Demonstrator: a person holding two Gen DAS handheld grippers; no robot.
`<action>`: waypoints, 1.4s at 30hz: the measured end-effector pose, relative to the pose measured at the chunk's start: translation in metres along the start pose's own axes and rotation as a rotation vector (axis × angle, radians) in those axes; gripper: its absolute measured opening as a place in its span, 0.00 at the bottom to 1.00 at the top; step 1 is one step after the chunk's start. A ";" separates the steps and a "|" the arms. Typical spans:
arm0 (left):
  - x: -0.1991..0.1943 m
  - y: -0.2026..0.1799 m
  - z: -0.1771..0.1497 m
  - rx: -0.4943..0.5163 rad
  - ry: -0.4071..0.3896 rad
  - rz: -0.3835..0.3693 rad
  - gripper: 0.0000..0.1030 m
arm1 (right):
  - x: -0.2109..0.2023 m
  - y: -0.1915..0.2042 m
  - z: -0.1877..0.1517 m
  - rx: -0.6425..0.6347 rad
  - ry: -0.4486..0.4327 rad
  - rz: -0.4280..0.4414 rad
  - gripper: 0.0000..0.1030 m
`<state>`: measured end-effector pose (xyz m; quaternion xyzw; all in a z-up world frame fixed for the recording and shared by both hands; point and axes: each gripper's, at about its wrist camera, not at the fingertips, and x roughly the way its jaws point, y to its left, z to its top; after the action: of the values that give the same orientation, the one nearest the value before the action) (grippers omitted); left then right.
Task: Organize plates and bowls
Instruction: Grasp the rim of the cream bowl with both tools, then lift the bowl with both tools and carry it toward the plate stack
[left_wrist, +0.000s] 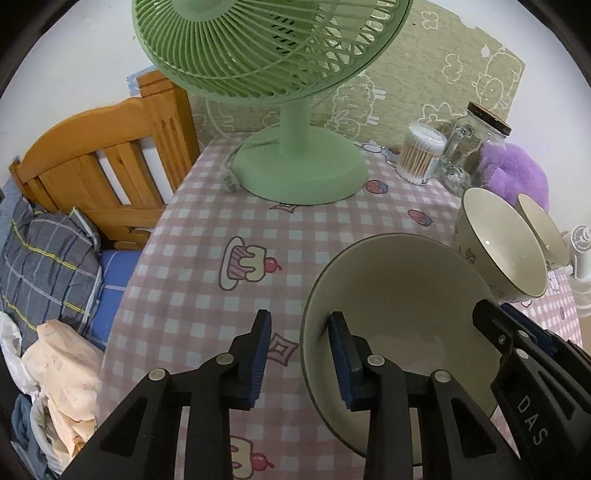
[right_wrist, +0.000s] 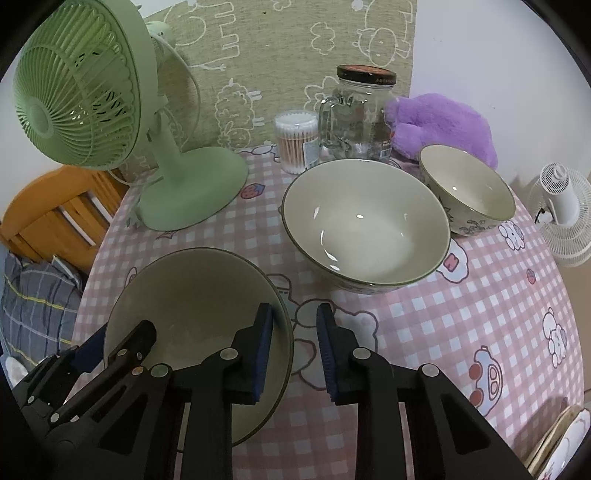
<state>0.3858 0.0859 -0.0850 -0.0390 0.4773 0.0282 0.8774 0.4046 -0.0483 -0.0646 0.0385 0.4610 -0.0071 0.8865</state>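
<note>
Bowls unstacked, so you've barely begun: your left hand-held gripper (left_wrist: 300, 360) and right hand-held gripper (right_wrist: 295, 352) each straddle the shallow bowl (right_wrist: 192, 295) rim, pads not yet pinching. Ahead of the right one wait the big bowl (right_wrist: 365, 225) and small bowl (right_wrist: 467, 192) on the desk (right_wrist: 424, 332).

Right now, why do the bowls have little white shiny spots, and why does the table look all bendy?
Right wrist view: lamp glare glints inside the large pale ceramic bowl; the fisheye lens bends the pink checked tablecloth. Left wrist view: the green plastic fan bulges near the top, and the corners go black.
</note>
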 end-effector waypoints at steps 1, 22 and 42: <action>0.000 0.001 0.000 0.000 0.004 -0.010 0.27 | 0.001 0.001 0.001 -0.005 0.004 0.010 0.16; -0.023 -0.005 -0.014 0.093 0.019 -0.038 0.12 | -0.025 0.001 -0.009 -0.049 0.018 0.026 0.11; -0.077 -0.025 -0.072 0.186 0.045 -0.101 0.12 | -0.087 -0.027 -0.073 0.039 0.057 -0.040 0.11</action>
<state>0.2858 0.0534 -0.0586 0.0181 0.4948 -0.0616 0.8666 0.2931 -0.0715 -0.0367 0.0466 0.4864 -0.0326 0.8719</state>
